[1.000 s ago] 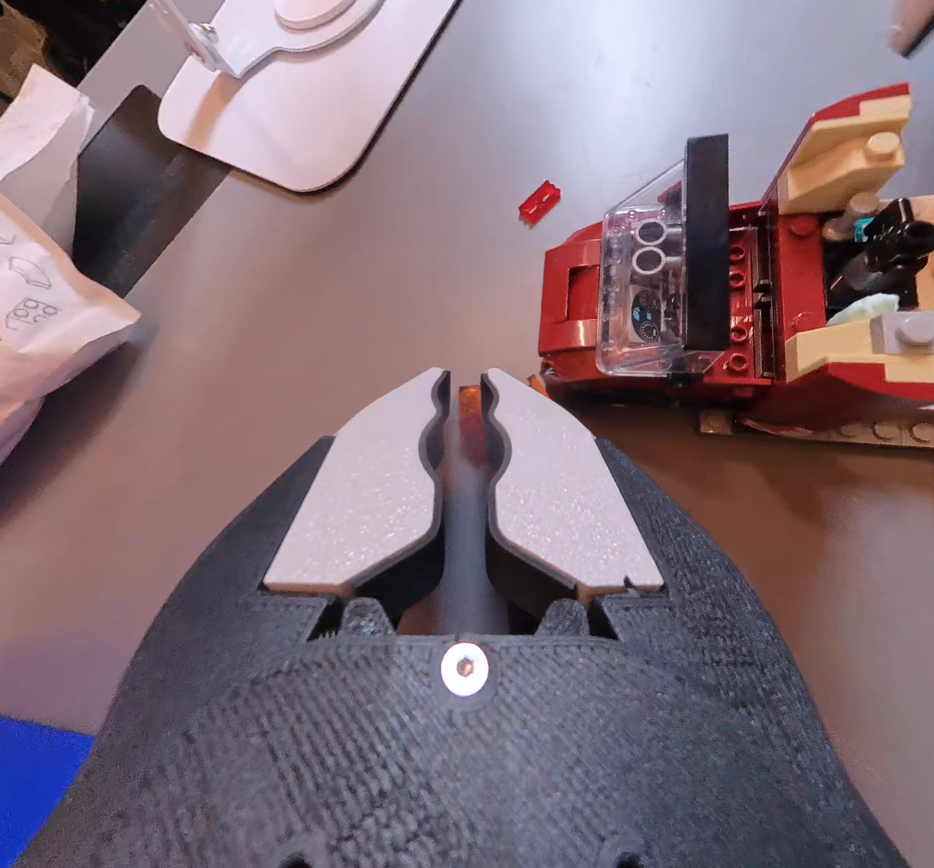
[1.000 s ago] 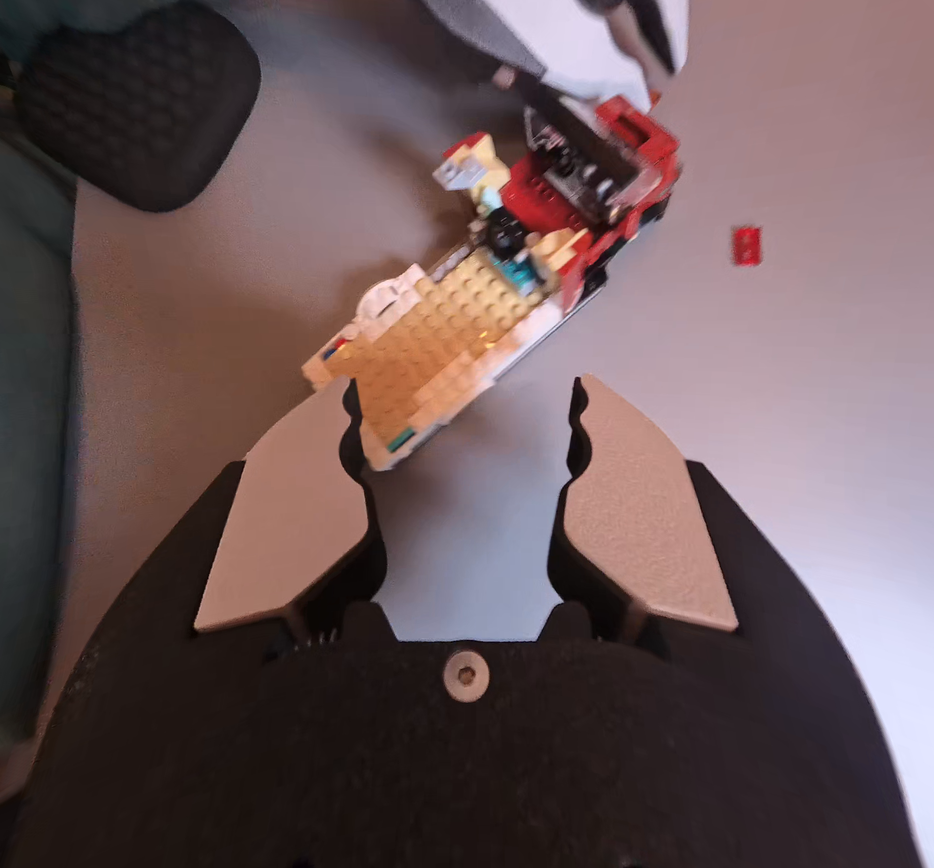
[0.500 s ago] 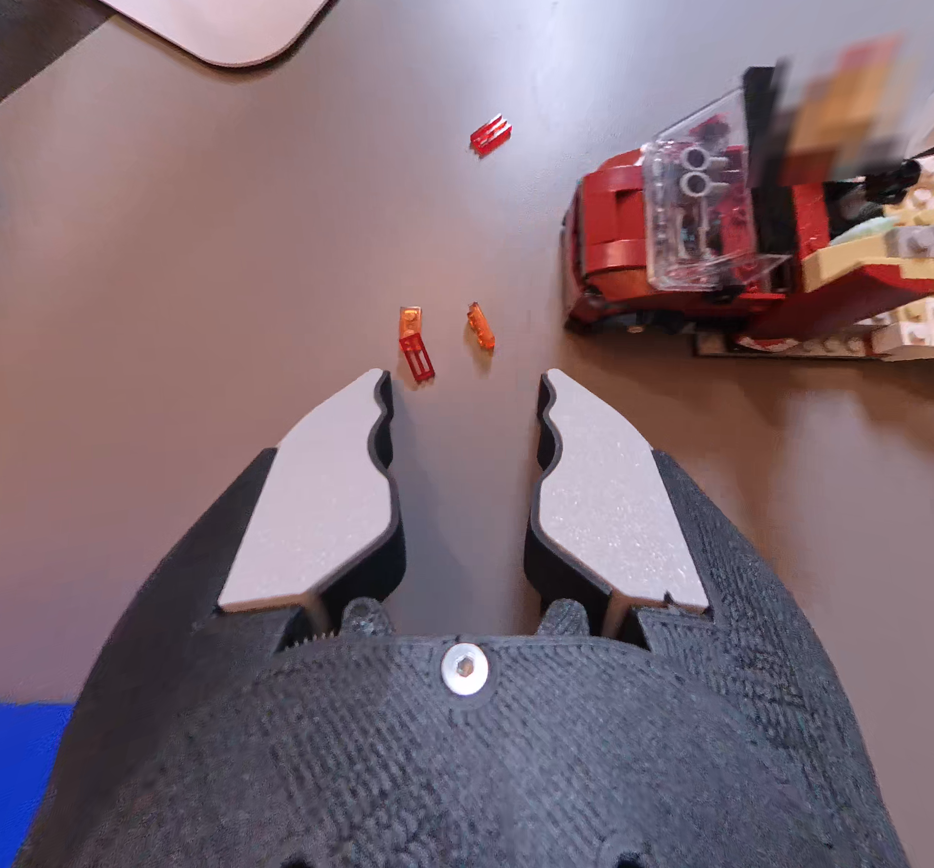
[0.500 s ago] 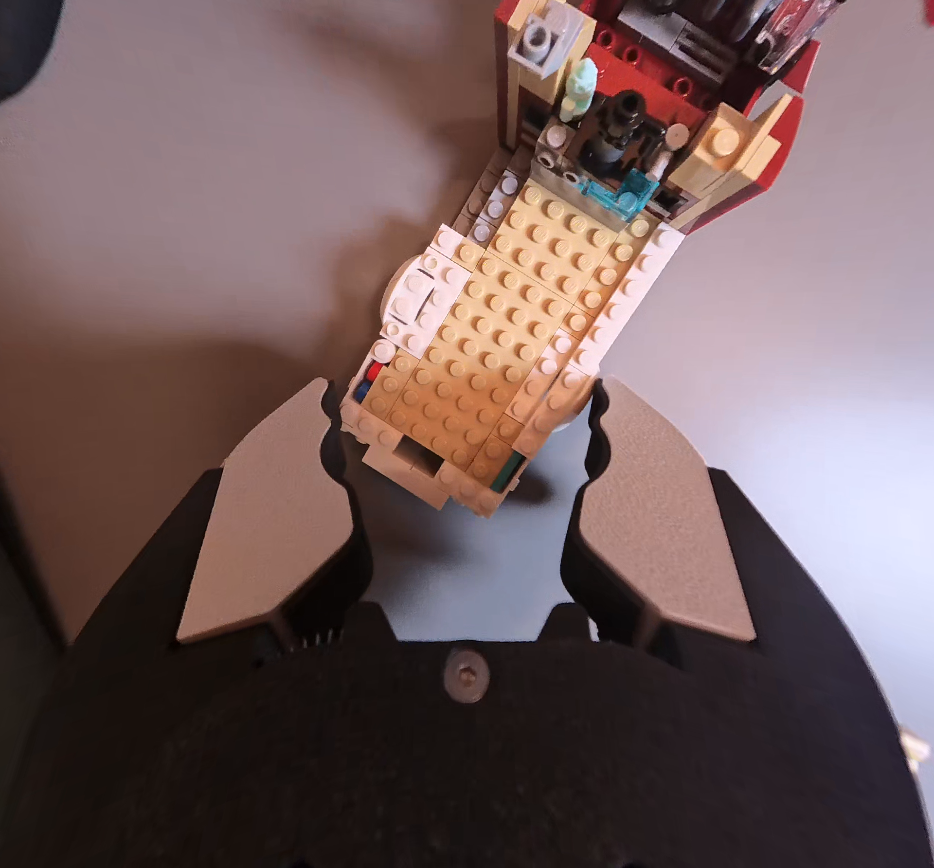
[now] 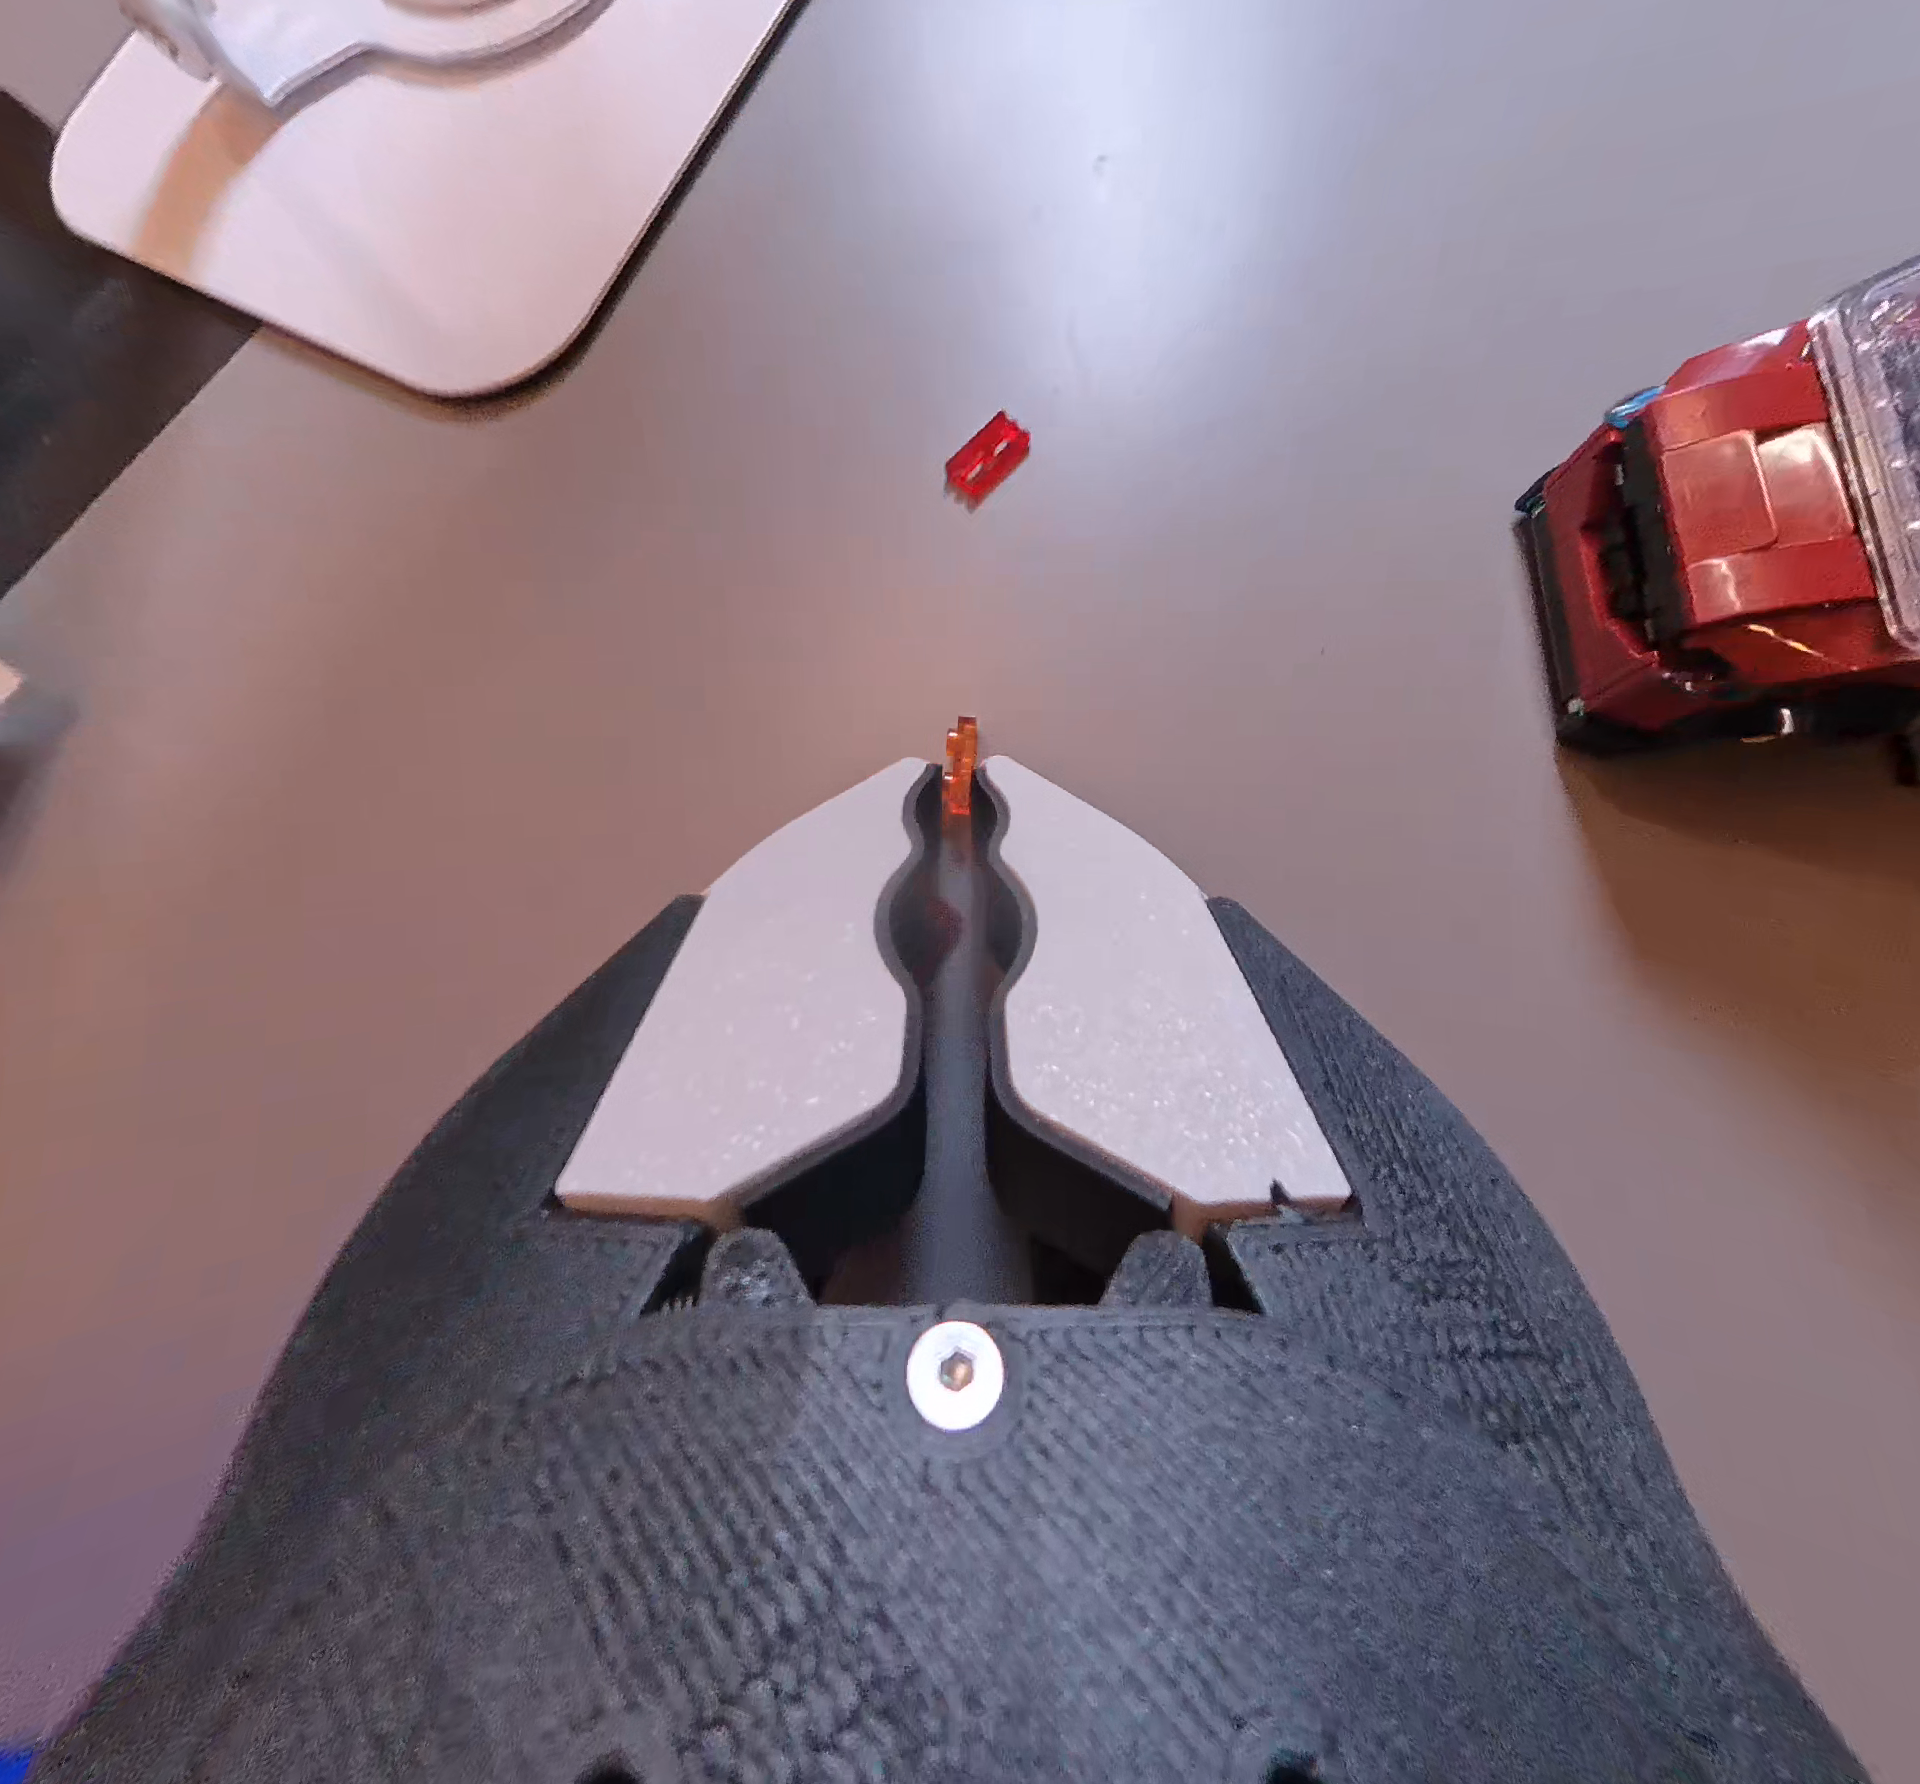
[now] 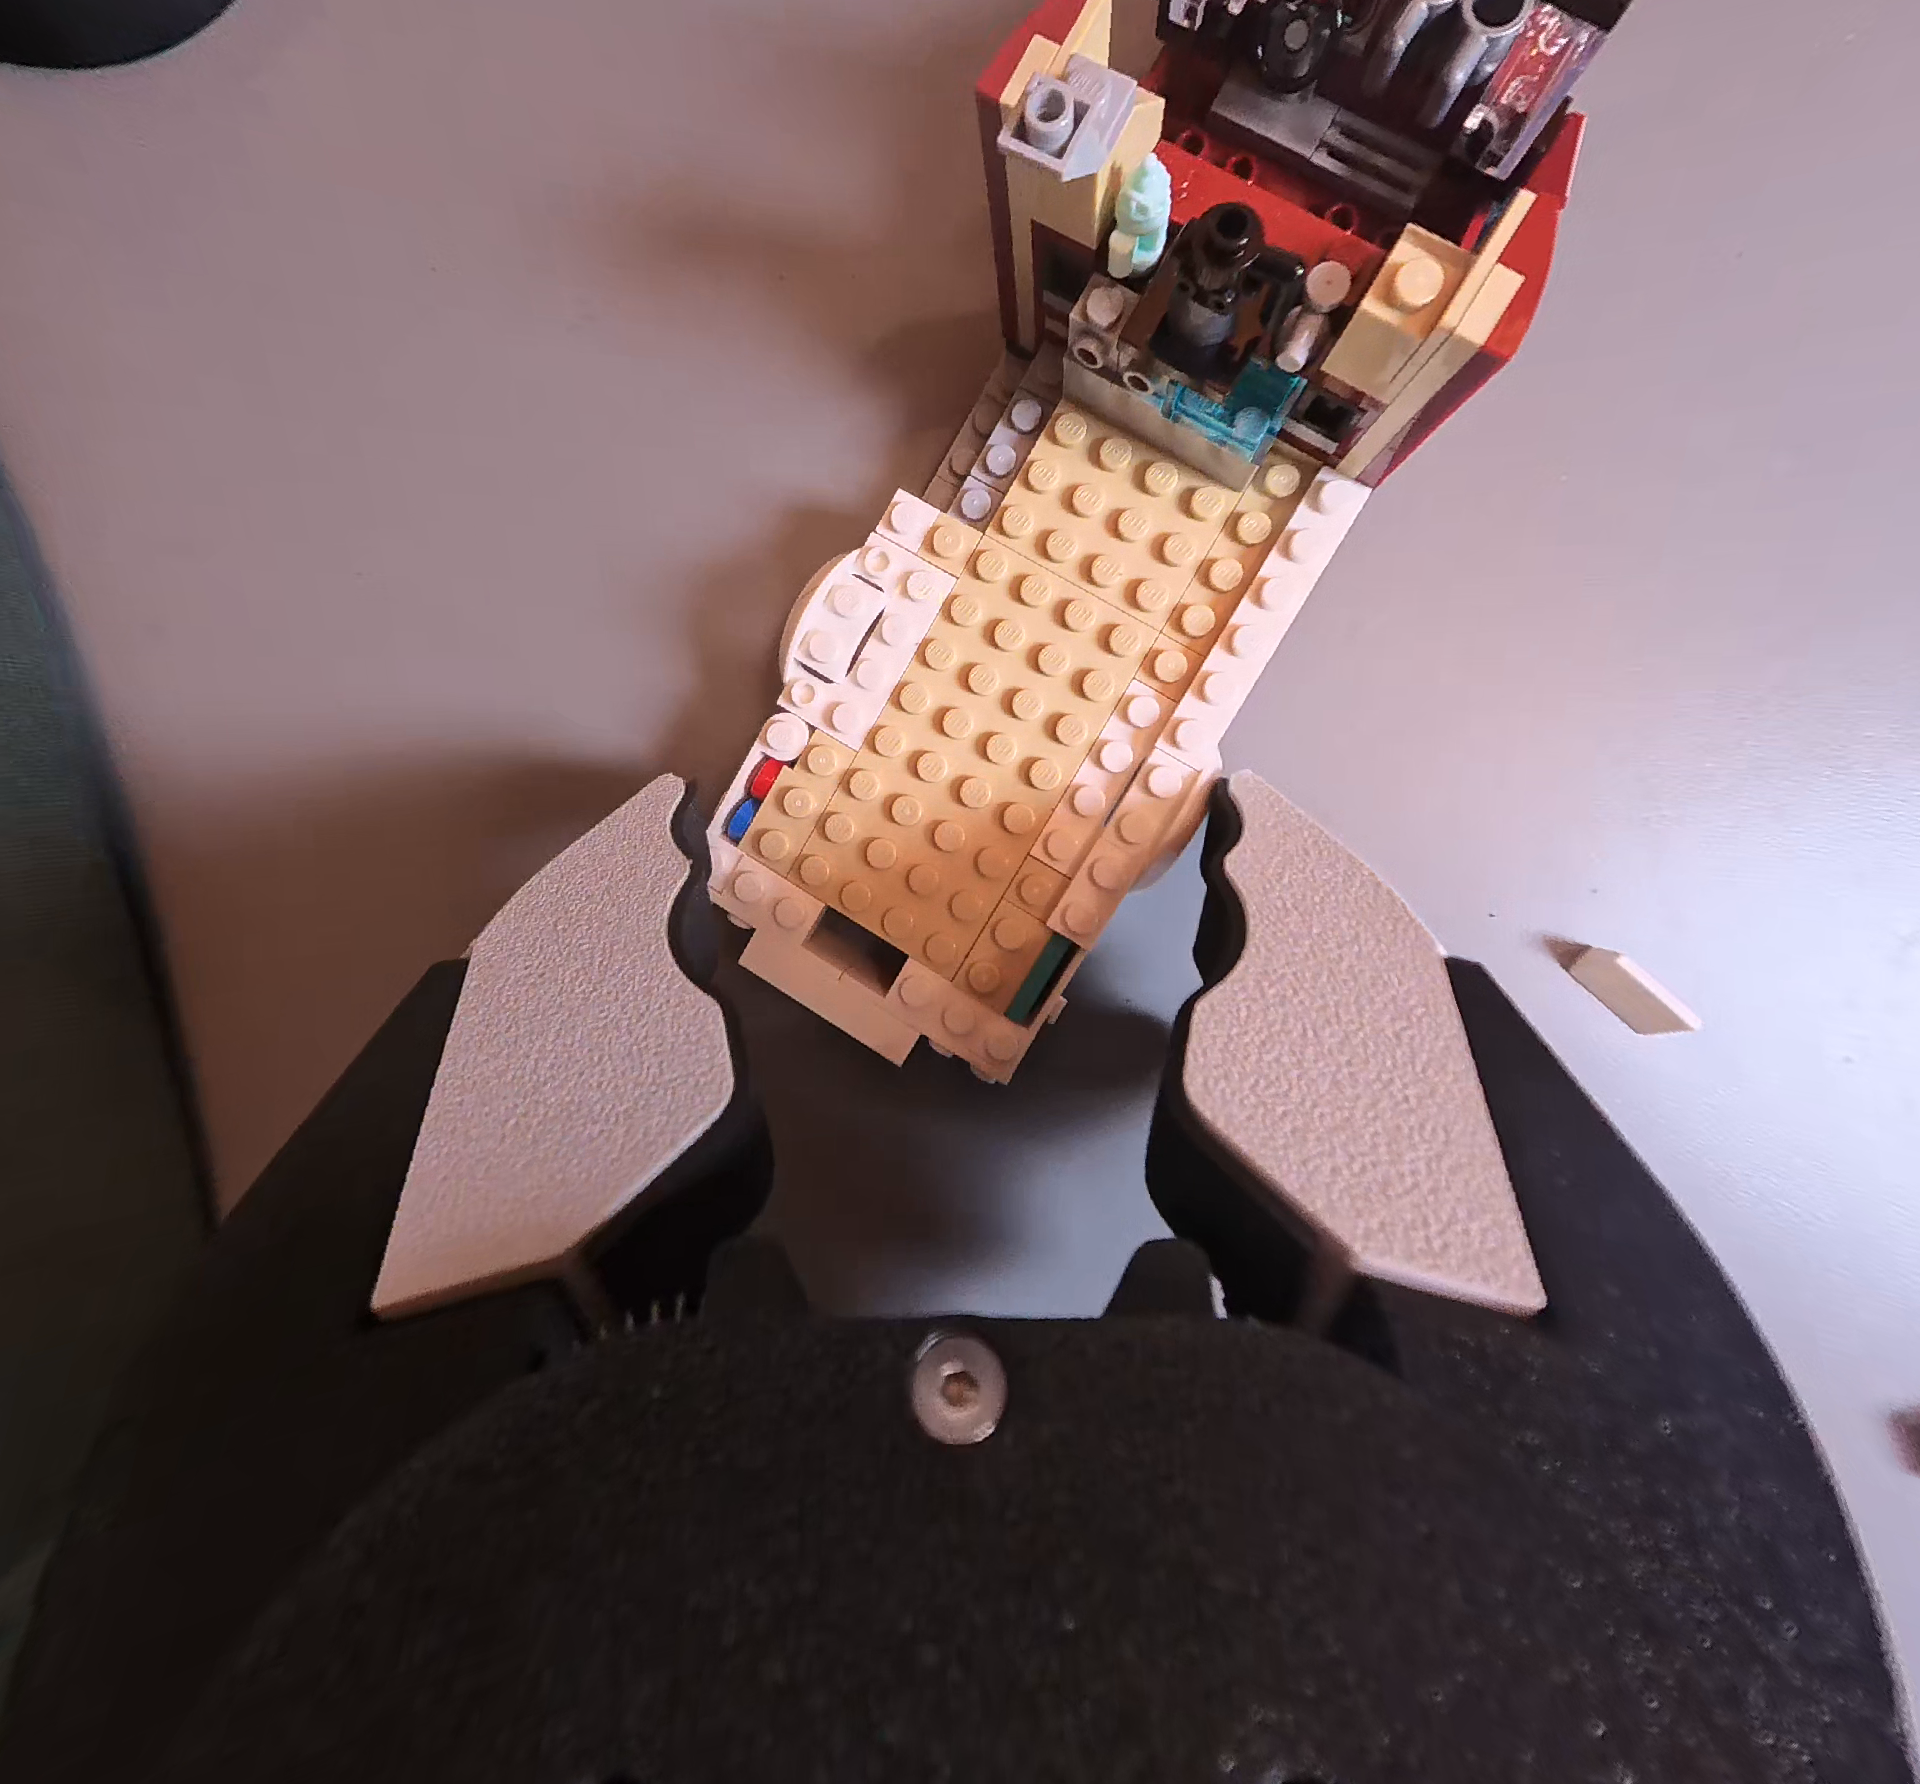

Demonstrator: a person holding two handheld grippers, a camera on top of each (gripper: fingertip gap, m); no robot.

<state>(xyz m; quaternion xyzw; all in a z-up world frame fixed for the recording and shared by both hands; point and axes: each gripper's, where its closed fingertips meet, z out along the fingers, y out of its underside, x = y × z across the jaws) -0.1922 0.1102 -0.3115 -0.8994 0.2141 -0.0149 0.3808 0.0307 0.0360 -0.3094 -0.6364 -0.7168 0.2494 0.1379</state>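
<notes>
My left gripper (image 5: 961, 770) is shut on a small clear orange piece (image 5: 962, 745). The piece stands on edge between the fingertips and sticks out a little past them, above the dark table. A toy brick car with a red front and a clear windscreen lies to the right (image 5: 1725, 539). In the right wrist view its tan studded rear (image 6: 1039, 654) reaches in between the fingers of my right gripper (image 6: 956, 820). That gripper is wide open, and its fingertips (image 6: 665, 830) stand close beside the car's rear corners.
A small clear red piece (image 5: 989, 454) lies on the table ahead of the left gripper. A white flat stand base (image 5: 416, 176) sits at the far left. A loose tan sloped piece (image 6: 1631, 986) lies right of the right gripper. A dark green fabric edge (image 6: 52, 903) runs along the left. The left gripper's tips are roughly 25 centimeters from the right gripper's.
The left gripper opened over small orange and red pieces on the table, then shut on the orange one. The right gripper moved in until the car's rear stood between its open fingers.
</notes>
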